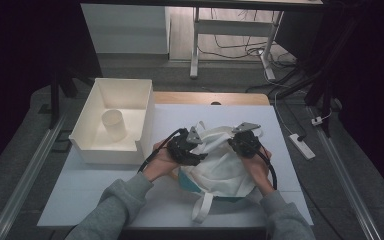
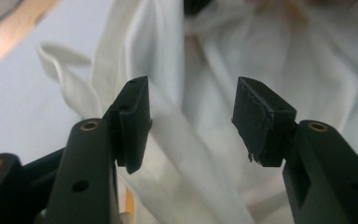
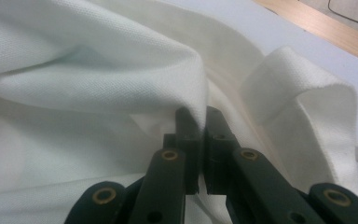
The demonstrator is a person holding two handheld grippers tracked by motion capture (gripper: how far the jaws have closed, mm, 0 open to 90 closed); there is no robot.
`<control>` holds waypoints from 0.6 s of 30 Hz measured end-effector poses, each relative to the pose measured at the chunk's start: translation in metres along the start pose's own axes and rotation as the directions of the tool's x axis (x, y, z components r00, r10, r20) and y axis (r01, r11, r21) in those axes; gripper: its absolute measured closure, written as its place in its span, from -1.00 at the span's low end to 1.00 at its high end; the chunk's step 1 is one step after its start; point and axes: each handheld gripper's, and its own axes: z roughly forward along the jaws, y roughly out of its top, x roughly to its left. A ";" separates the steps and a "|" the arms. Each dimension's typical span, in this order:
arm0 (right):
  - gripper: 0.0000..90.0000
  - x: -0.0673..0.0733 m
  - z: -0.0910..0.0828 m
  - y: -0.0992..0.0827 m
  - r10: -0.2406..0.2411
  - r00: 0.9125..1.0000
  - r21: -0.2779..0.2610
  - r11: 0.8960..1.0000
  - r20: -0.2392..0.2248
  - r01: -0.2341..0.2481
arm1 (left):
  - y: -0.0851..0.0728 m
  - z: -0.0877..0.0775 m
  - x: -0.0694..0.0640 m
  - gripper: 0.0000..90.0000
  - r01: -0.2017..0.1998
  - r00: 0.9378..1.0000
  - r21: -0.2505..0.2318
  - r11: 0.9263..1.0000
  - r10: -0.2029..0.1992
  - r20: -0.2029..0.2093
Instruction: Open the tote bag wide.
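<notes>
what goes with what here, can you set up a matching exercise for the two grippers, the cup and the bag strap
Things:
1. left gripper
2. right gripper
3. white cup
4. bag strap

States or places:
A. inside the white bin
B. jaws apart, no cloth between them
C. hanging over the table's near edge
D. shut on a fold of the white cloth bag

Pairs: 1-B, 2-D, 3-A, 4-C

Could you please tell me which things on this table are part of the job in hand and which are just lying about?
In the job:
white cloth bag
right gripper, shut on a fold of the bag
left gripper, open over the bag

Lying about:
white bin
pale cup standing in the bin
</notes>
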 end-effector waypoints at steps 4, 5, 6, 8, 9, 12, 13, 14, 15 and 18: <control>0.93 -0.001 -0.003 -0.001 -0.003 1.000 -0.002 1.000 -0.007 0.003 | -0.005 0.007 -0.001 0.02 -0.004 1.000 0.058 0.998 0.006 -0.027; 0.93 -0.001 -0.003 -0.001 -0.003 1.000 -0.003 1.000 -0.008 0.003 | -0.006 0.008 -0.001 0.03 -0.006 0.999 0.072 0.997 0.009 -0.034; 0.94 -0.002 -0.004 -0.001 -0.001 1.000 -0.004 1.000 -0.011 0.001 | -0.008 0.010 0.000 0.06 -0.010 0.999 0.084 0.996 0.014 -0.046; 0.94 -0.002 -0.005 -0.001 -0.002 1.000 -0.004 1.000 -0.015 0.002 | -0.011 0.013 0.002 0.14 -0.006 0.999 0.107 0.994 0.011 -0.052; 0.94 -0.001 -0.005 -0.001 -0.004 1.000 -0.003 1.000 -0.015 0.004 | -0.013 0.015 0.003 0.21 0.002 0.999 0.114 0.993 0.003 -0.044; 0.94 -0.001 -0.010 0.000 -0.008 1.000 -0.004 1.000 -0.020 0.008 | -0.017 0.019 0.008 0.60 0.002 1.000 0.127 0.992 0.000 -0.016; 0.94 -0.001 -0.012 0.000 -0.011 1.000 -0.006 1.000 -0.026 0.011 | -0.018 0.019 0.009 0.72 -0.001 1.000 0.127 0.992 0.002 -0.014; 0.94 -0.001 -0.016 0.001 -0.017 0.999 -0.005 1.000 -0.030 0.017 | -0.018 0.018 0.010 0.79 -0.004 1.000 0.119 0.993 0.006 -0.017; 0.94 -0.001 -0.019 0.001 -0.024 0.999 -0.004 1.000 -0.024 0.024 | -0.018 0.017 0.011 0.84 -0.004 1.000 0.105 0.994 0.007 -0.025; 0.94 0.002 -0.035 0.001 -0.059 0.998 -0.005 0.998 0.007 0.059 | -0.017 0.007 0.018 0.90 0.001 0.998 0.044 0.999 0.002 -0.069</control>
